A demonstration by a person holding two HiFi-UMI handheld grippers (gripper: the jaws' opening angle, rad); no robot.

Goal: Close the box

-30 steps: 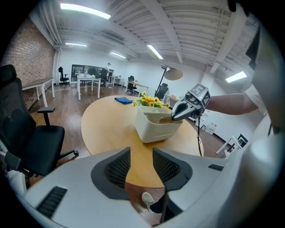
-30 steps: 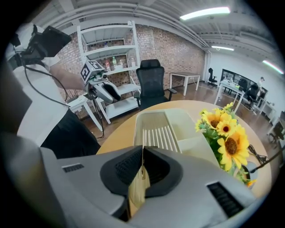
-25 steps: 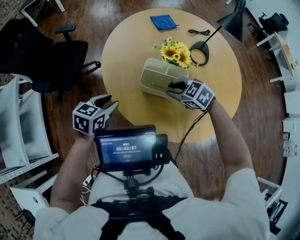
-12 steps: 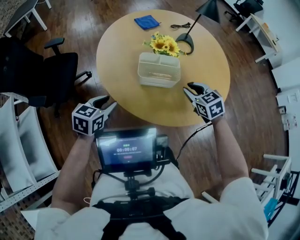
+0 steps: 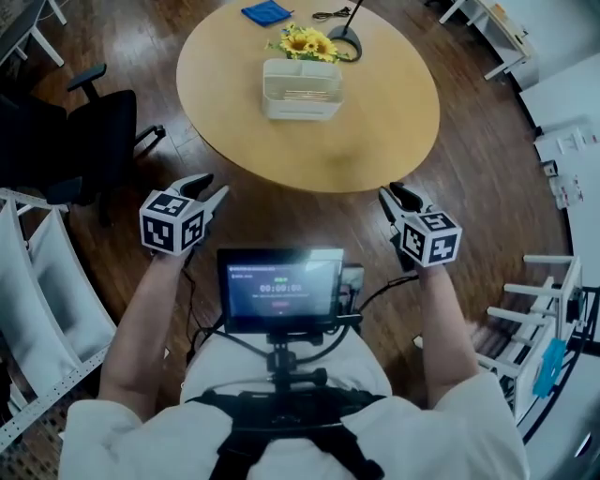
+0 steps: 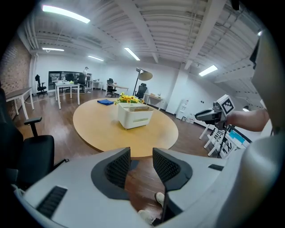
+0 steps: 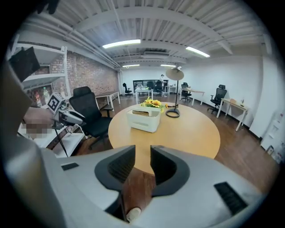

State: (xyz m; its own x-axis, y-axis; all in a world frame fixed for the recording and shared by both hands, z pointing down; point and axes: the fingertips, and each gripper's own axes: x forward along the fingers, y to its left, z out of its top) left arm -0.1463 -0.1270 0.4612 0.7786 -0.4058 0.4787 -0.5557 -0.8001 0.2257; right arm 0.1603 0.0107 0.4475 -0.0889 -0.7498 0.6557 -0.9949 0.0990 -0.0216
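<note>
The right gripper [image 5: 394, 197] had drawn back from the box [image 5: 302, 89], left seemingly closed on the worktop's [image 5: 394, 131] far side, and, like the left gripper [image 5: 211, 187], held its jaws apart and empty, probably finished.

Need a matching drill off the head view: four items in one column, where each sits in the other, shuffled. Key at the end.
Items
1. white rectangular plastic box
2. blue folded cloth
3. yellow sunflower bunch
4. black office chair

Places
A. just behind the box
B. on the floor, left of the round wooden table
C. table item closest to the near edge
D. table's far edge, left of the flowers

Pairs: 1-C, 2-D, 3-A, 4-B
</note>
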